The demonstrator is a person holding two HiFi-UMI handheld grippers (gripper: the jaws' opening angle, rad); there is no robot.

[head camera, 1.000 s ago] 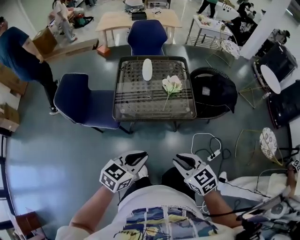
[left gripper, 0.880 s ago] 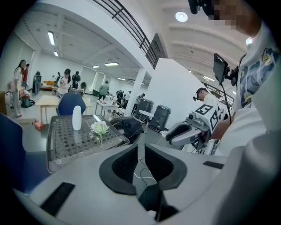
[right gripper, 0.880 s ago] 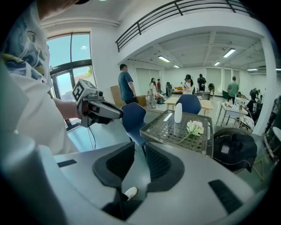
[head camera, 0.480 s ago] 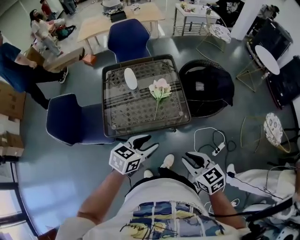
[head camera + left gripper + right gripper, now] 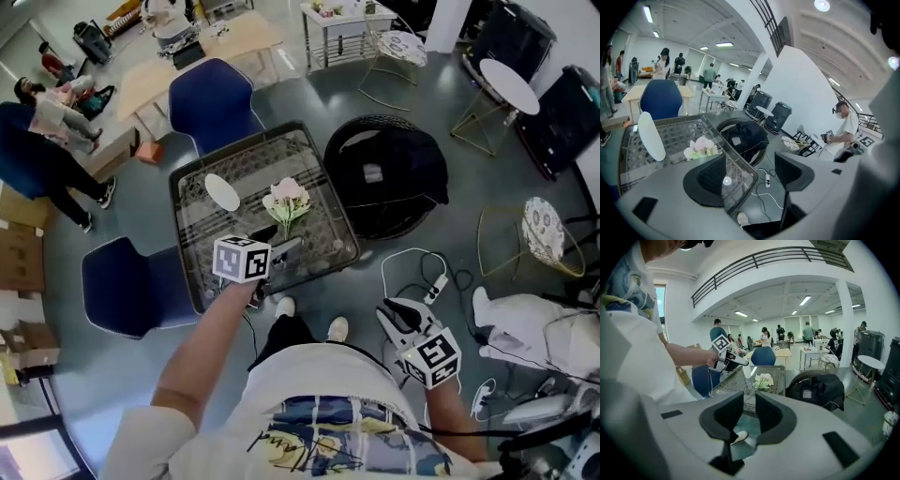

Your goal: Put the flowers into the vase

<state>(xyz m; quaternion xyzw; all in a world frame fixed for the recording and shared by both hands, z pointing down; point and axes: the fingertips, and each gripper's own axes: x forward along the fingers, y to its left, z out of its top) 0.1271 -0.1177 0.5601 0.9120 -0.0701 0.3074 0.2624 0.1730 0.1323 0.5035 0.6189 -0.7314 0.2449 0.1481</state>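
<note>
On the glass table (image 5: 323,211) stands a white vase (image 5: 222,191), and a bunch of pale pink flowers (image 5: 287,201) lies to its right, stems toward me. My left gripper (image 5: 282,252) reaches over the table's near edge, just short of the stems. Its jaws are opening and nothing is between them. In the left gripper view the vase (image 5: 650,136) and flowers (image 5: 700,147) lie ahead and left of the left gripper (image 5: 750,174). My right gripper (image 5: 394,311) hangs low beside my body over the floor. Its jaws (image 5: 749,414) stand a narrow gap apart and hold nothing.
Blue chairs stand behind the table (image 5: 212,99) and at its left (image 5: 126,285). A round black chair with a dark bag (image 5: 384,173) sits right of the table. White cables and a power strip (image 5: 427,281) lie on the floor. People stand at the far left.
My left gripper has swung forward from beside my body to the table's near edge and its jaws have spread. The right gripper has drifted right and stayed low. The table sits nearer in view.
</note>
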